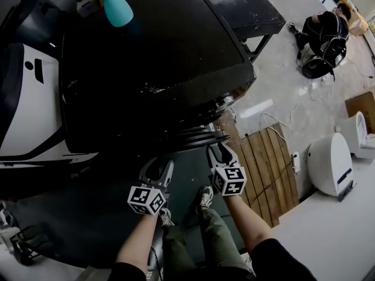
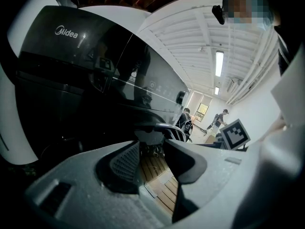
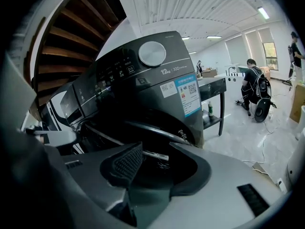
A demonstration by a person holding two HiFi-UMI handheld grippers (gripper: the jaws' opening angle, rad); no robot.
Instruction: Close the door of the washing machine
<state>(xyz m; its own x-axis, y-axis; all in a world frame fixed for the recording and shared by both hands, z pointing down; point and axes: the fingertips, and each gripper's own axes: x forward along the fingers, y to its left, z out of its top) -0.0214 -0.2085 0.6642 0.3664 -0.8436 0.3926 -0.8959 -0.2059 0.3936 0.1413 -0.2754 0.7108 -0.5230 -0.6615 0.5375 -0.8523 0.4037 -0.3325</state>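
Two grippers were observed in front of the dark washing machine (image 1: 158,57), which filled the upper centre of the head view. Its door (image 1: 196,138) stood ajar at the lower front of the cabinet, its round rim projecting outward towards the person. The right gripper (image 1: 221,151) was positioned just beside the right end of that rim, jaws released and standing apart; its own view showed the curved rim crossing directly ahead of the gap, with nothing lodged between the pads. Contact between the right gripper and the door could not be confirmed. The left gripper (image 1: 158,165) sat lower and to the left, near the door but apart from it, jaws likewise released and empty; only flooring showed through the gap, with the rim lying just beyond the tips. A teal spray bottle (image 1: 115,7) stood on the machine's top at the rear. A wooden slatted platform (image 1: 269,168) lay on the floor to the right of the machine.
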